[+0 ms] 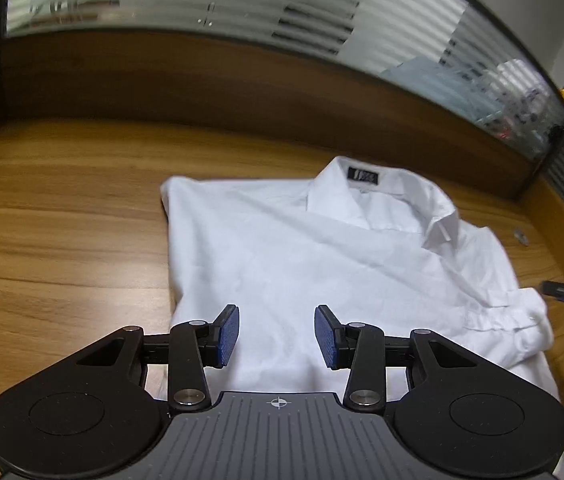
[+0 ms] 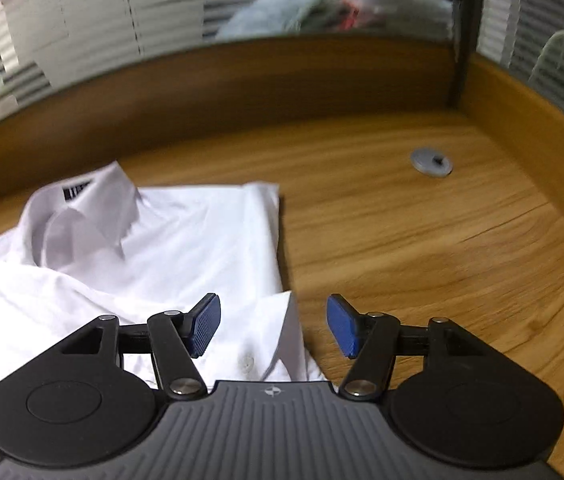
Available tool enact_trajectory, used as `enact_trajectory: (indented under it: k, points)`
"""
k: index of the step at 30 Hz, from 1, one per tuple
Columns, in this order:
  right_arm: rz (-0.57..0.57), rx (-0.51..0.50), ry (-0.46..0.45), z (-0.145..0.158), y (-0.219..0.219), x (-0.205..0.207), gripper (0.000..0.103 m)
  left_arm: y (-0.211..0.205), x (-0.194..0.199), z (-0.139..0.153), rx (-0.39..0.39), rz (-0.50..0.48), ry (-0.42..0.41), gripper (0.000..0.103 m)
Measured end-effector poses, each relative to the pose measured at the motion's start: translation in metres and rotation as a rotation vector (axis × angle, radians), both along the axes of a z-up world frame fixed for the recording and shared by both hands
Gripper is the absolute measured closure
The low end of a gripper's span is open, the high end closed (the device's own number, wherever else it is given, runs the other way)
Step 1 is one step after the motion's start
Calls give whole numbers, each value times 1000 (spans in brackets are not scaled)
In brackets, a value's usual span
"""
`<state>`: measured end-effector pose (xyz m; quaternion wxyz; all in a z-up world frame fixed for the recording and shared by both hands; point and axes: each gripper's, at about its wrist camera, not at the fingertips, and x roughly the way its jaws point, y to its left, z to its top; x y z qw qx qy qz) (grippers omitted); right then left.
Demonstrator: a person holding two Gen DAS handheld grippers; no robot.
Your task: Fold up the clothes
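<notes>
From the left wrist view, a white shirt (image 1: 322, 264) of thin, smooth woven cloth lies on a wood-grain table (image 1: 61, 220). It is folded into a rough rectangle with soft creases. Its stiff pointed collar (image 1: 382, 200), with a black label inside, lies at the far end toward the wooden back wall, so the long axis runs from the camera to that wall, tilted slightly rightward. A buttoned cuff (image 1: 522, 312) sticks out at the right edge. The left claw (image 1: 276, 336) hovers over the shirt's near part, its ribbed blue pads partly apart with only cloth seen below them; it is released and grips nothing.

From the right wrist view, the same shirt (image 2: 141, 264) fills the left half of the table (image 2: 442, 260), collar (image 2: 81, 216) at the far left, straight folded edge running toward the camera. A small grey round disc (image 2: 432, 162) sits well apart on the bare wood. The right claw (image 2: 273, 330) stands wide apart above the shirt's near right corner, where a white button shows; whether its left pad (image 2: 203, 328) touches the cloth cannot be told, and nothing is clamped.
</notes>
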<state>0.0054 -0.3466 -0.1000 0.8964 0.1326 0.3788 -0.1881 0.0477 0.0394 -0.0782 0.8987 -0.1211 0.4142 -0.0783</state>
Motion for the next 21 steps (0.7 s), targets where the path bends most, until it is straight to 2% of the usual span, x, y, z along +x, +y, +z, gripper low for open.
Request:
enact_trajectory:
  k: [3,4,5,7,9,12,15,19,21]
  points:
    - [30,4,-27,5,8,-12,42,1,7,-17,34,16,33,62]
    - [45,-4,-20,3,11,-13,53,2,8,-22,47,21,45,65]
    - [56,-12,-6,0,15,-14,69,3,8,-26,61,31,52,67]
    - [52,-16,38,-10,18,-11,83,5,9,-32,75,42,59,70]
    - [9,1,68,-21,14,-9,84,7,10,-36,85,53,63,70]
    - [-48,94,90,-33,1,-7,87,11,12,-39,94,69,68,71]
    - [-62,137,75,-32,-2,-9,89,14,12,-39,89,93,69,74]
    - [-36,89,128,-33,-2,-5,89,12,13,-35,76,103,76,75]
    - [-41,50,119,-28,0,-4,88,11,11,-23,36,88,44,73]
